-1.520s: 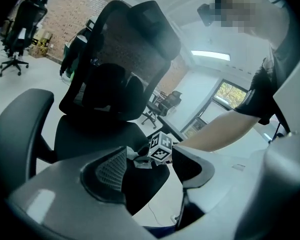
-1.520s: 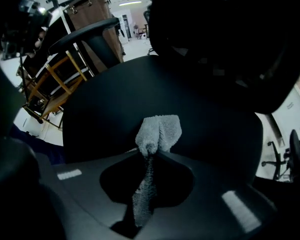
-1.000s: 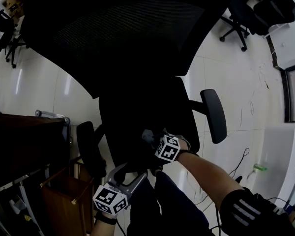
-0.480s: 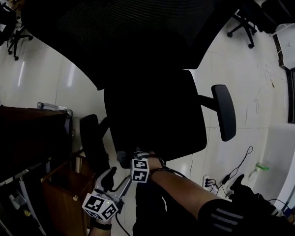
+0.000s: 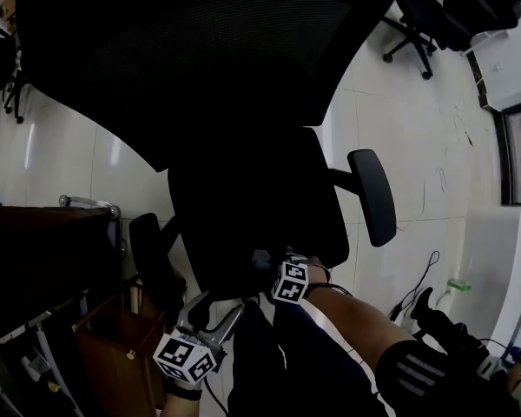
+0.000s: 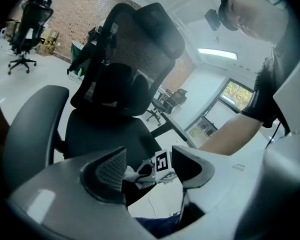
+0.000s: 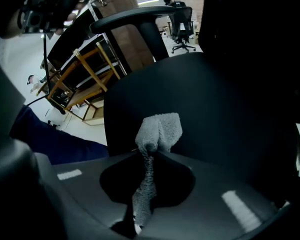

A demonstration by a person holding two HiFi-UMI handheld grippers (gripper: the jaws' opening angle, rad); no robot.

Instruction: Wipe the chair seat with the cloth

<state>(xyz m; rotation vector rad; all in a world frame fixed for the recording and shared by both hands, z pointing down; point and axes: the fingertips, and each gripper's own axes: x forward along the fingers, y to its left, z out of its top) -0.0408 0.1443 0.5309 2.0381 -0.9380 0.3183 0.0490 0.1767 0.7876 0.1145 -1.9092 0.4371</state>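
Pinching the grey cloth point(image 7: 159, 131) between clenched jaws, the right gripper point(image 7: 150, 153) holds it against the black chair seat point(image 7: 225, 94). In the head view this is at the seat's near edge, toward 6 o'clock. The left gripper point(image 6: 149, 166) hangs off that edge toward 7 o'clock, jaws released and parted with nothing between them.

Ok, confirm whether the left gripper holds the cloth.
No, the left gripper is open and empty; the right gripper pinches the cloth.
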